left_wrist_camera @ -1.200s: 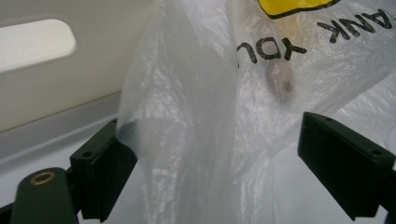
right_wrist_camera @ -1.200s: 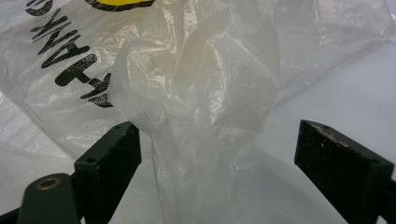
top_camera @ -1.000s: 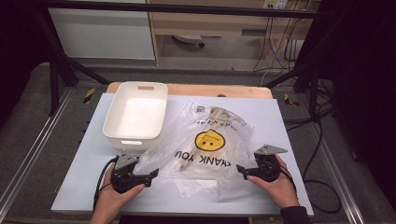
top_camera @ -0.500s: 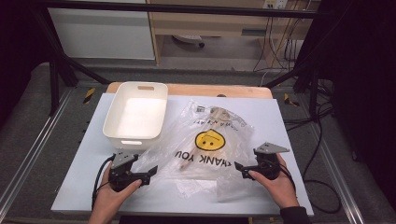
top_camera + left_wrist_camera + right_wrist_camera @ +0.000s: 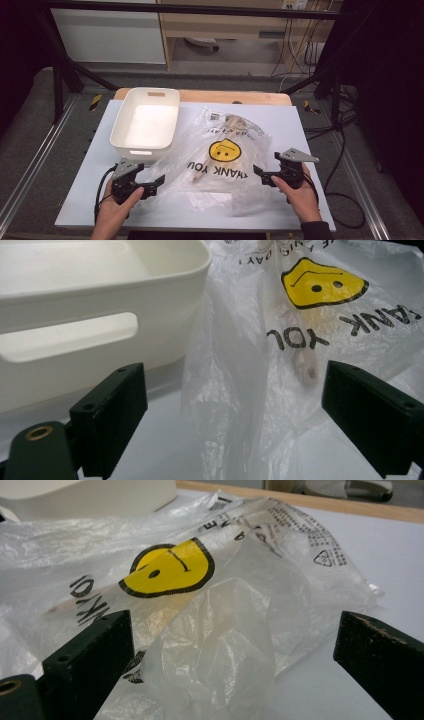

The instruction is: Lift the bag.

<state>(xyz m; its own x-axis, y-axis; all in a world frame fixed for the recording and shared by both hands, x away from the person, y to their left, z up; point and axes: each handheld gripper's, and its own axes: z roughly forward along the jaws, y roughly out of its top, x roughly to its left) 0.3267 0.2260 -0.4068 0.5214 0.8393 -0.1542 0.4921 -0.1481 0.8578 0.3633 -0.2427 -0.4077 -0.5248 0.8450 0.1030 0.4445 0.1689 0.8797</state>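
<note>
A clear plastic bag (image 5: 222, 150) printed with a yellow smiley and "THANK YOU" lies crumpled on the white table (image 5: 310, 130). A pale long item (image 5: 200, 172) shows through it. My left gripper (image 5: 157, 181) rests at the bag's near left edge. In the left gripper view, my left gripper (image 5: 230, 385) is open, with the bag (image 5: 300, 330) just ahead of the jaws. My right gripper (image 5: 260, 172) sits at the bag's right edge. Its jaws have just been opening. In the right gripper view, my right gripper (image 5: 235, 630) is open, with loose plastic (image 5: 220, 645) between the jaws, unpressed.
An empty white bin (image 5: 145, 122) stands on the table's back left, touching the bag. Its handle slot (image 5: 65, 340) is close to my left jaw. A wooden board edge (image 5: 200, 95) runs along the back. Dark frame rails flank the table.
</note>
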